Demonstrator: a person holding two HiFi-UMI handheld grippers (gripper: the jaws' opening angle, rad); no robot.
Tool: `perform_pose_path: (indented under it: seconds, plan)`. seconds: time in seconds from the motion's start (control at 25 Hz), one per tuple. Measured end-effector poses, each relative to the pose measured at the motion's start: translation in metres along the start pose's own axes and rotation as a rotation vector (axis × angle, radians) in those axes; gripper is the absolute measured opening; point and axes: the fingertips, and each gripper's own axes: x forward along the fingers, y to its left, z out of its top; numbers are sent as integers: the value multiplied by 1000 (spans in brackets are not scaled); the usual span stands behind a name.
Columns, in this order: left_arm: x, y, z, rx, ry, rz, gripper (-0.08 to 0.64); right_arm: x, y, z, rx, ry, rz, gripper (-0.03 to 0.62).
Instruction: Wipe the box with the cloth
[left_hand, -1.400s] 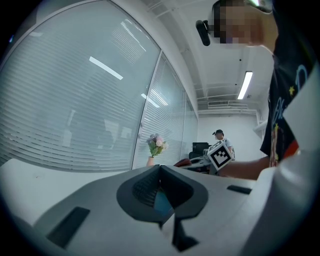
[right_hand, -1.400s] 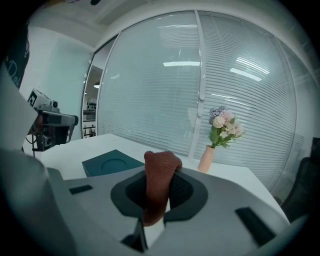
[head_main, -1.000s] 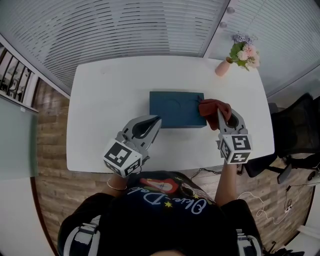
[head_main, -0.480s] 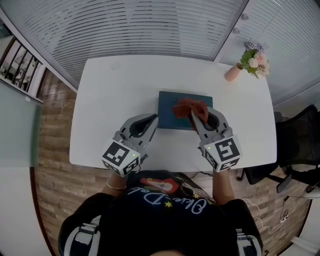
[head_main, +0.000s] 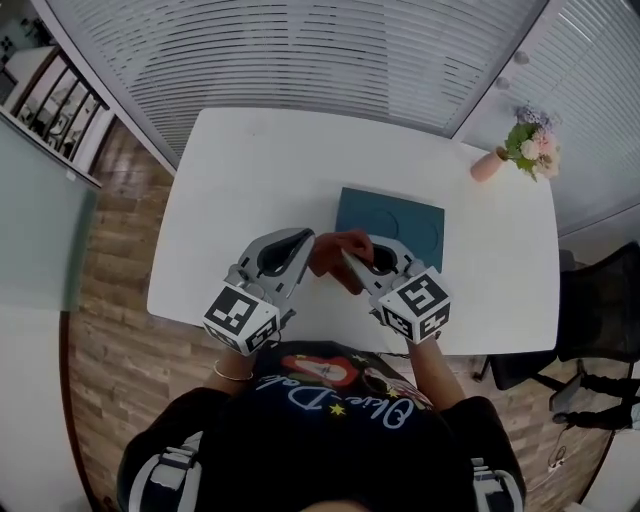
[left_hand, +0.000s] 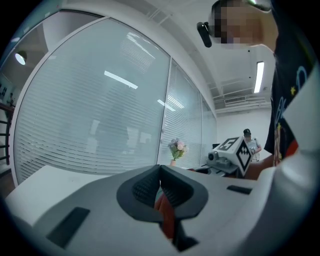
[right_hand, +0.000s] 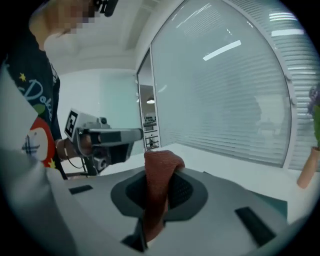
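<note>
Two grippers | right gripper (head_main: 349, 259) clamps crumpled rust-red cloth (head_main: 329, 250) | left gripper (head_main: 307, 239) pinched closed | flat teal box (head_main: 402, 224)

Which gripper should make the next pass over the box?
Right. The right gripper is shut on the cloth, just off the near left corner of the box. The left gripper is shut over the table, with no hold on the cloth.
</note>
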Motion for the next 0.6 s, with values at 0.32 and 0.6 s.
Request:
perform_pose_path:
  seconds: [0.32, 0.6]
  plan:
    - [1, 1, -2, -3, 8, -9, 3, 22, -25, -50, -207, 228, -130, 38]
    - [10, -3, -3, -5, 13, -42, 3, 15, -35, -68, -255, 280, -175, 38]
